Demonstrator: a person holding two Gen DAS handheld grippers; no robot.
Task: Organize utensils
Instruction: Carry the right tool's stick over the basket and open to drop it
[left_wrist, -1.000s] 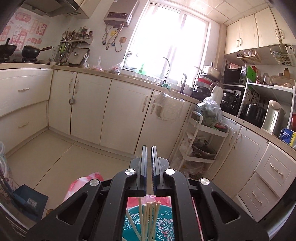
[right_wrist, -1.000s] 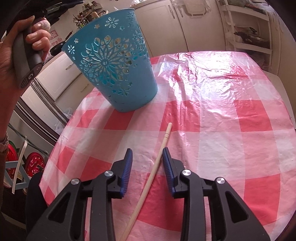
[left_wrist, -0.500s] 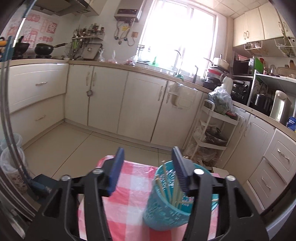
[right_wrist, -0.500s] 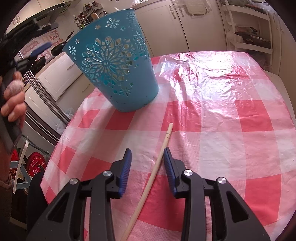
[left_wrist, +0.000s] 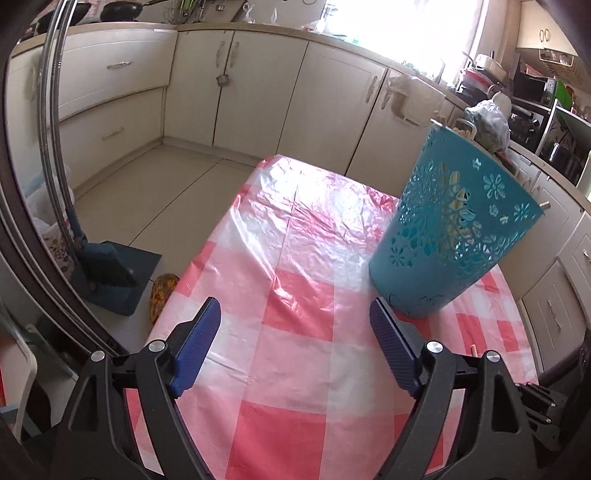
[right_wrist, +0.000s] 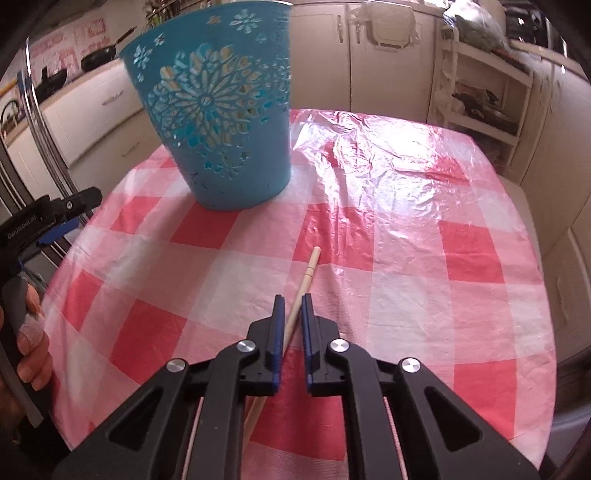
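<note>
A: The left gripper (left_wrist: 291, 341) has dropped from above the basket (right_wrist: 218, 110) to table (right_wrist: 424, 229) level, and its fingers (left_wrist: 197, 343) are opening, nothing between them. Meanwhile the right gripper (right_wrist: 292, 308) has closed in from a loose straddle onto the chopstick (right_wrist: 304, 282).

B: Clenched on it now?

A: Looks so: the fingers (right_wrist: 277, 325) sit tight either side of the shaft, which lies on the checked cloth (pads nearly meeting).

B: How does it run?

A: Its long axis runs almost along the right gripper's own line, the far tip pointing ahead and slightly right, toward the cloth beside the basket's base. The near end passes under the gripper.

B: And the basket?

A: Upright, ahead and left of the right fingers, other chopsticks (left_wrist: 456, 199) showing through its cutouts. I'd judge the right hand is the one placed to lift and drop it in.
</note>
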